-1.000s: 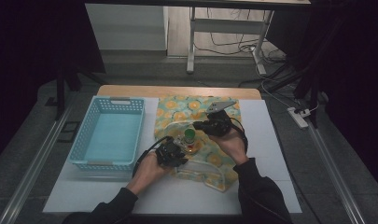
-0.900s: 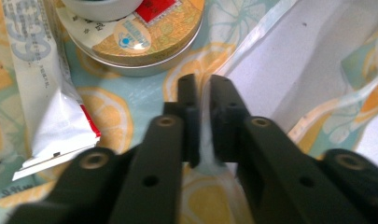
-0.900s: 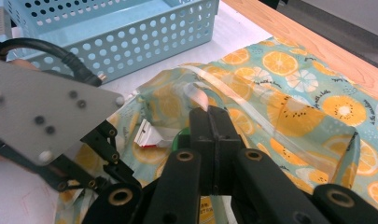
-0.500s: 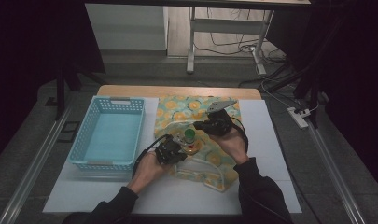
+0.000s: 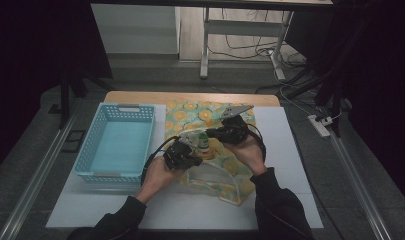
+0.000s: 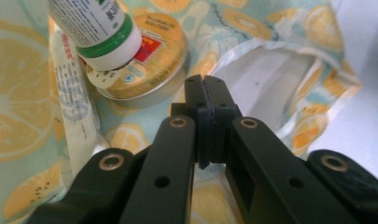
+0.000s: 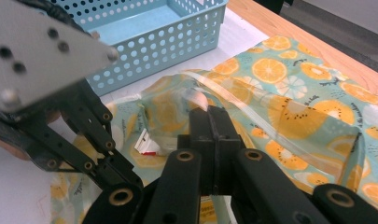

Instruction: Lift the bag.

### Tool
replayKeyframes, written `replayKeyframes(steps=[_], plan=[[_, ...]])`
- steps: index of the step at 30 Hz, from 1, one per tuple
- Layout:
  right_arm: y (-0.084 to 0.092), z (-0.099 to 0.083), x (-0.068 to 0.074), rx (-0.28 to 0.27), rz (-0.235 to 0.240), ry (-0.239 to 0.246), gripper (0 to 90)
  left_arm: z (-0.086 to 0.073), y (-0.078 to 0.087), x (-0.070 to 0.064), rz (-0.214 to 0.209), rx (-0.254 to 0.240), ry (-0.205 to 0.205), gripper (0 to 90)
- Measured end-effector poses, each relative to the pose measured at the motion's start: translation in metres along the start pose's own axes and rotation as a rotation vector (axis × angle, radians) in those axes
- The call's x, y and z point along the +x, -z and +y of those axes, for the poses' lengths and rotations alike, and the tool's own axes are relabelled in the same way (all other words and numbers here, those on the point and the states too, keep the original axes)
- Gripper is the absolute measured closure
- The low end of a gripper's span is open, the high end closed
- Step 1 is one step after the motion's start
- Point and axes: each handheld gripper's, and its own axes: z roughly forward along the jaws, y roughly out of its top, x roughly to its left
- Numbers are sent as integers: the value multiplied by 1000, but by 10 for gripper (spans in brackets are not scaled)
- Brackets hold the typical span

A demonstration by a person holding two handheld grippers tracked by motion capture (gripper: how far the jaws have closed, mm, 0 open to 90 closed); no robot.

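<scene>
High view, left gripper (image 5: pixel 186 149): held in the person's left hand over the near left part of the fruit-print bag (image 5: pixel 225 170), just beside the green-capped bottle (image 5: pixel 203 141).
High view, right gripper (image 5: pixel 224 133): held in the right hand on the other side of that bottle, a grey plate on top of it.
High view, basket (image 5: pixel 121 145): light blue, perforated, left of the bag on the white table (image 5: pixel 285 150).
Left gripper view, jaws: pressed flat together with nothing between them.
Left gripper view, bottle (image 6: pixel 100 25): white with a green band, tilted, its end resting on the round orange-lidded tin (image 6: pixel 149 63); both lie on the fruit-print fabric beyond the jaw tips.
Left gripper view, tube (image 6: pixel 74 107): a white printed tube lies left of the tin.
Right gripper view, jaws: closed on each other; whether they pinch the bag's clear rim (image 7: pixel 252 116) I cannot tell.
Right gripper view, bag: its mouth gapes just ahead, a red-and-white packet (image 7: pixel 145 141) inside.
Right gripper view, other gripper (image 7: pixel 60 121): at left, in front of the blue basket (image 7: pixel 177 35).
</scene>
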Motion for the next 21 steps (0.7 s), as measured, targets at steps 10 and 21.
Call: replayKeyframes(steps=[10, 21], plan=[[8, 10, 2, -6, -4, 12, 900, 15, 19, 3, -39, -11, -2, 900], [16, 17, -1, 10, 6, 7, 900, 34, 44, 9, -69, -13, 2, 900]])
